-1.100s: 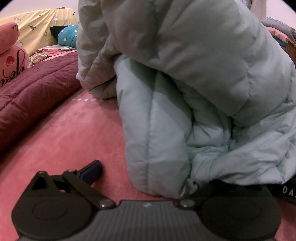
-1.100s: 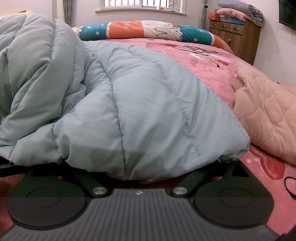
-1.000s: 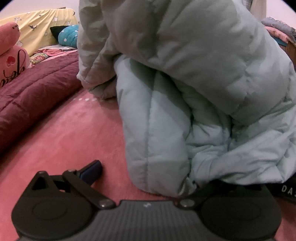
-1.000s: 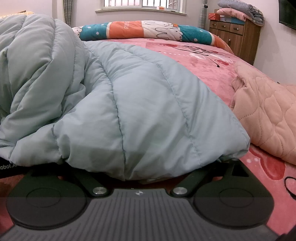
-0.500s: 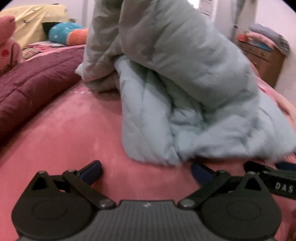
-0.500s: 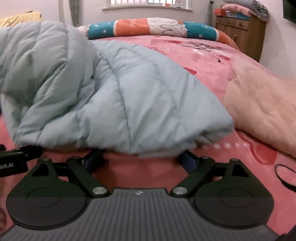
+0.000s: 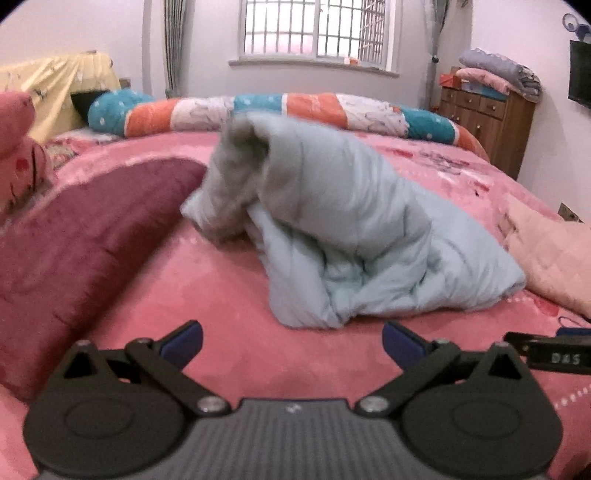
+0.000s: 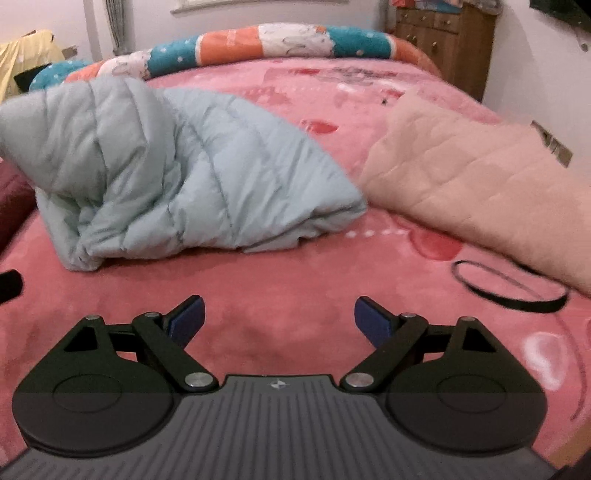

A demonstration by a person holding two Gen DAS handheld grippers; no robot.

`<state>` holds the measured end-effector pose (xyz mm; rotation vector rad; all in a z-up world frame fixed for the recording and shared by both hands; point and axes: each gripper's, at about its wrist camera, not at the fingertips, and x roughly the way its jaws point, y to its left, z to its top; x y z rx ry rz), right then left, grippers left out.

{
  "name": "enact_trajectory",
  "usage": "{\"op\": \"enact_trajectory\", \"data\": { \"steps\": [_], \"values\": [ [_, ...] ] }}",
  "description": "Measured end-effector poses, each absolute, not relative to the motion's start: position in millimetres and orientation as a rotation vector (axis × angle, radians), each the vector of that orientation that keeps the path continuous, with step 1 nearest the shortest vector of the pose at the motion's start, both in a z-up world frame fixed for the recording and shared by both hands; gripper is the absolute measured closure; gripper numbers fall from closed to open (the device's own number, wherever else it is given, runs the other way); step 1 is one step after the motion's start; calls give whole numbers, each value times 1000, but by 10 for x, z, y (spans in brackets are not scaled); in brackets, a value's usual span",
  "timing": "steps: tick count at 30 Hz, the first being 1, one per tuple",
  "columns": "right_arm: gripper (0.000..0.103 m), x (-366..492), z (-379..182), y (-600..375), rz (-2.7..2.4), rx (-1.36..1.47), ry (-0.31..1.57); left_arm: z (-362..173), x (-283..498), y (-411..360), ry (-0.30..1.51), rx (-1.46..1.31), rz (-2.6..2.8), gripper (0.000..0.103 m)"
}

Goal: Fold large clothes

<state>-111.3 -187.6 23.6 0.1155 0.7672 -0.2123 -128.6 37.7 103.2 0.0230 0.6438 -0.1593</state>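
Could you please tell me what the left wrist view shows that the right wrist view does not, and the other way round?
Only the left wrist view shows the barred window, the folded blankets on top of the dresser, and most of the maroon quilt at left. Only the right wrist view shows the black loop lying on the bedspread. Both show the light blue padded jacket bundled on the pink bedspread, the peach quilted blanket, the striped bolster, and an open, empty gripper: left, right.
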Motion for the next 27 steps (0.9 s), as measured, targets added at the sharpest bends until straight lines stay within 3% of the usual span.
{"op": "enact_trajectory", "data": {
  "steps": [15,27],
  "values": [
    [0,-1929,1391,-1810,-201,117,535,1929,-1656,703,473,118,-124,0],
    [0,-2322,2007,-1511,-160,74,435,2253,-1790,942,404,52,-114,0]
  ]
}}
